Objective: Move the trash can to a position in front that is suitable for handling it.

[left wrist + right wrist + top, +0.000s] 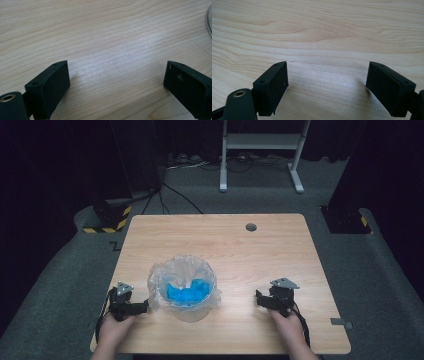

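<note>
A clear round container (192, 312) lined with a crinkled clear plastic bag (160, 275) stands at the front middle of the wooden table (225, 240). Blue material (187, 292) lies inside it. My left gripper (142, 307) rests on the table just left of the container, held by a hand, and stands open (117, 75) with bare wood between its jaws. The container's edge (209, 22) shows at the far right of the left gripper view. My right gripper (260, 299) sits to the right of the container, apart from it, also open (327, 75) over bare wood.
A grey round grommet (251, 227) sits in the table near its back edge. A small grey tab (341, 322) sticks out at the front right corner. Beyond the table are a white stand's legs (260, 155), cables and a yellow-black striped base (107, 222) on grey carpet.
</note>
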Action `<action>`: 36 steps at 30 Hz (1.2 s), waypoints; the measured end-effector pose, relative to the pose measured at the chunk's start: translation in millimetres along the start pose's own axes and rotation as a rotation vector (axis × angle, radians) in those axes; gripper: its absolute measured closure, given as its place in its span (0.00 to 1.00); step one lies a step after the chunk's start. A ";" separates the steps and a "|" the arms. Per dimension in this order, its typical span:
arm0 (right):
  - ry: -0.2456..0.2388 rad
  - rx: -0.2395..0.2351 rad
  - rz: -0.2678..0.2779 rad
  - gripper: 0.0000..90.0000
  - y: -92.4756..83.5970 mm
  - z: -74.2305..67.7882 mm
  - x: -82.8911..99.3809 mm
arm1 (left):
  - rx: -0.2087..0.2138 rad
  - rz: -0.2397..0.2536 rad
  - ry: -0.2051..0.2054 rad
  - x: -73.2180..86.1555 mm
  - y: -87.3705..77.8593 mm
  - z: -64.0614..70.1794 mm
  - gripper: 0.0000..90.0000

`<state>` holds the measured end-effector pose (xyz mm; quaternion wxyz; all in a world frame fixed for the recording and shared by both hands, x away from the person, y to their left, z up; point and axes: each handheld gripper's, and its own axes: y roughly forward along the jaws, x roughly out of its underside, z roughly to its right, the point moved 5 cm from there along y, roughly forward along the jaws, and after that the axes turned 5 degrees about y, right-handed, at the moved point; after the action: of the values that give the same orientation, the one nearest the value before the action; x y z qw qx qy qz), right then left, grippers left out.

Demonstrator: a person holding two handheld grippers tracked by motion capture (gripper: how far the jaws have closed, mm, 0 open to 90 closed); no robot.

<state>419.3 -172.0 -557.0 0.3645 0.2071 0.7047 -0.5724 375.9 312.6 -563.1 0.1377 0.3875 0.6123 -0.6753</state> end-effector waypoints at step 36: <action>-0.030 -0.045 0.054 0.19 -14.6 -26.8 -15.3 | -0.030 0.024 0.083 -23.3 -30.1 -0.6 0.08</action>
<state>411.4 -148.2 -533.8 0.3947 0.2092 0.7060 -0.5495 371.7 312.8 -525.3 0.1262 0.4202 0.6227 -0.6479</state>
